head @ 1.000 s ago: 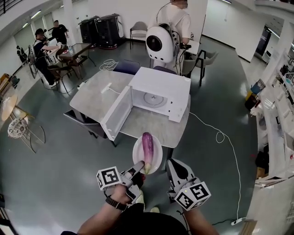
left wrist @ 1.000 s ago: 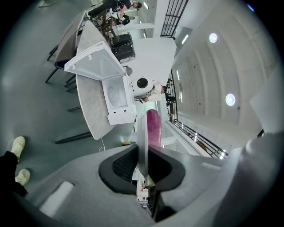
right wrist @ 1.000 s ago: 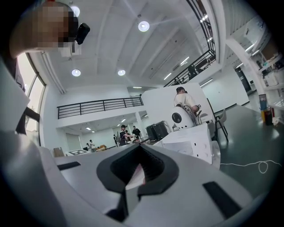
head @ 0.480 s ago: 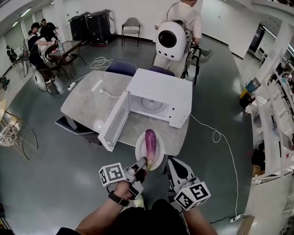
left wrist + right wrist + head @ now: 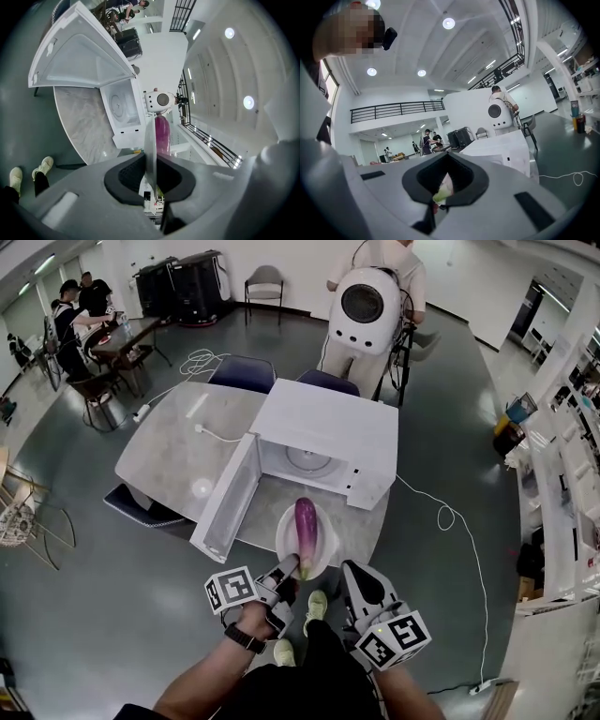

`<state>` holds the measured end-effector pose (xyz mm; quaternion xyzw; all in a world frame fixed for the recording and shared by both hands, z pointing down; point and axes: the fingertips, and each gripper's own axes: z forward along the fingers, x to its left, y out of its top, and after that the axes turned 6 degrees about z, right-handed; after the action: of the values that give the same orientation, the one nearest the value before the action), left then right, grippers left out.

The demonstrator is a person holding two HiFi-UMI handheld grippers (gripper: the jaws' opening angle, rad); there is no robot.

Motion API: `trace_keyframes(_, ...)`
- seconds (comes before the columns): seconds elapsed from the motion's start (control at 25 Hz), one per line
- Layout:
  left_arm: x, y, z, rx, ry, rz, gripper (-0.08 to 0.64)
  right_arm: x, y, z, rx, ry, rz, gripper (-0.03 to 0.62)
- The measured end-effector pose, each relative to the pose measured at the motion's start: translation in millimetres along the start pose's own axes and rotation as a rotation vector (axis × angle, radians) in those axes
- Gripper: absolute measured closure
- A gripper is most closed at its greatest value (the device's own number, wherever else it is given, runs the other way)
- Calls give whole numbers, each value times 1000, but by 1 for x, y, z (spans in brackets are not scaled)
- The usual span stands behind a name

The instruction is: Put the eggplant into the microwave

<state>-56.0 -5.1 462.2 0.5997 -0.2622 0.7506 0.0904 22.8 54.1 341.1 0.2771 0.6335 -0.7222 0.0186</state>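
Jaws of the left gripper (image 5: pixel 289 570) are clamped on the near rim of a white plate (image 5: pixel 285 538); in the left gripper view the plate stands edge-on between the two pads. Jaws of the right gripper (image 5: pixel 352 573) are drawn together with nothing held. It sits just beside the plate's right rim, and a pale green and pink scrap shows at the slit, which cannot be identified.

The purple eggplant (image 5: pixel 306 524) lies lengthwise on the plate, green stem end toward the left gripper and rounded end toward the microwave (image 5: pixel 328 423). It is outside the oven, at the near edge of the grey marbled bench (image 5: pixel 173 451), directly in front of the oven opening.

The microwave is white and its door (image 5: pixel 225 512) is swung fully open to the left. The round turntable (image 5: pixel 307 458) is visible inside. Small dark marks on the control panel (image 5: pixel 362 488) are too small to read.

A white cable (image 5: pixel 217 434) lies on the bench left of the oven.

Each gripper carries a cube with square black-and-white markers, with no lettering legible. The person's pale shoes (image 5: pixel 314 606) show between the grippers.
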Motion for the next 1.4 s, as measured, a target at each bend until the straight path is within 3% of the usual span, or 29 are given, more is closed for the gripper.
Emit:
trace_keyframes(0.6, 66, 57, 98, -66, 52, -39, 518, -83, 19, 115, 91, 105, 30, 591)
trace_keyframes(0.92, 102, 82, 134, -126, 85, -69, 518, -109, 25, 160, 111, 172, -20, 591)
trace_keyframes(1.16, 121, 102, 156, -149, 75, -87, 518, -116, 10, 180, 113, 147, -11, 591)
trace_keyframes(1.4, 161, 110, 180, -130, 93, -94, 518, -134, -1, 184, 40, 79, 8, 591)
